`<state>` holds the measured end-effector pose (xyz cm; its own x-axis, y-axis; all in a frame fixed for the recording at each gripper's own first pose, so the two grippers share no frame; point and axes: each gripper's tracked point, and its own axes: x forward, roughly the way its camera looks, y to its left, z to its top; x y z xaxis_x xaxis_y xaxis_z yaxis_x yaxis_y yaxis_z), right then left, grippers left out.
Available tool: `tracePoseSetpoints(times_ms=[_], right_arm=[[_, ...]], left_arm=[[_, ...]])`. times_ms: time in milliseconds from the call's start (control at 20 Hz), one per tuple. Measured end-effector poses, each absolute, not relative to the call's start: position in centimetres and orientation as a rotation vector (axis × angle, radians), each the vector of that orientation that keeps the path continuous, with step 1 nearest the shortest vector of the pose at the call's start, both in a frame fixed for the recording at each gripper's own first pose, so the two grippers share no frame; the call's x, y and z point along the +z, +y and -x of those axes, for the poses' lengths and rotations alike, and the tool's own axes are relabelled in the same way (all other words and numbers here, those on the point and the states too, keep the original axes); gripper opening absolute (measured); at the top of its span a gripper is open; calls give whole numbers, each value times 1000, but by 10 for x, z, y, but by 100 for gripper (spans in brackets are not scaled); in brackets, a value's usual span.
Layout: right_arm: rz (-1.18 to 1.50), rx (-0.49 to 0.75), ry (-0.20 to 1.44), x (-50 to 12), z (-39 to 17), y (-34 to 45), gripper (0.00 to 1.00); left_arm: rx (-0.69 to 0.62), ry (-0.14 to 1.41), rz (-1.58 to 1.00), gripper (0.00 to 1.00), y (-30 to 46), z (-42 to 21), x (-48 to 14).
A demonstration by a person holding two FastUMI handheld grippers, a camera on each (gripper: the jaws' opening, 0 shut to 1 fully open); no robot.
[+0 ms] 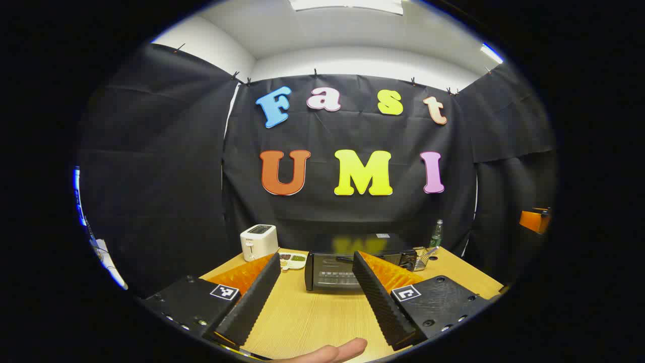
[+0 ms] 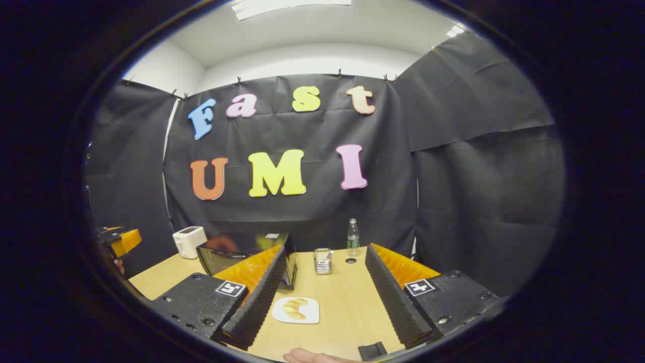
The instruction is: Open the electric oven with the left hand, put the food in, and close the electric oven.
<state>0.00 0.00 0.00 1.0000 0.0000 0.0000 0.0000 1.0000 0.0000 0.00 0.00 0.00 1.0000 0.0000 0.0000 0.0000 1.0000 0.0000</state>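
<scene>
The black electric oven [image 1: 335, 269] stands at the back of the wooden table [image 1: 312, 317], its glass door closed. My left gripper [image 1: 317, 292] is open and hovers over the table in front of the oven, well short of it. In the right gripper view the oven [image 2: 237, 254] sits to the left, and a white plate with a piece of bread [image 2: 296, 309] lies on the table between my fingers. My right gripper [image 2: 325, 297] is open above the plate, holding nothing. The other gripper [image 2: 121, 241] shows at the far left.
A white toaster [image 1: 258, 241] and a small dish of food [image 1: 292, 259] stand left of the oven. Right of it are a wire holder [image 1: 422, 257] and a green bottle [image 1: 437, 234]. A fingertip [image 1: 332, 351] shows at the bottom edge.
</scene>
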Motion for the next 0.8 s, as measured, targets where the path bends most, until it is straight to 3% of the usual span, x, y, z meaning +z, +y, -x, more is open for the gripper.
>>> tracePoseSetpoints(times_ms=[200, 800], right_arm=[[-35, 4, 8, -7, 0, -9, 96], [-9, 20, -26, 7, 11, -7, 96]], left_arm=[[-69, 24, 6, 94, -19, 0, -6], [-98, 67, 32, 94, -28, -11, -3]])
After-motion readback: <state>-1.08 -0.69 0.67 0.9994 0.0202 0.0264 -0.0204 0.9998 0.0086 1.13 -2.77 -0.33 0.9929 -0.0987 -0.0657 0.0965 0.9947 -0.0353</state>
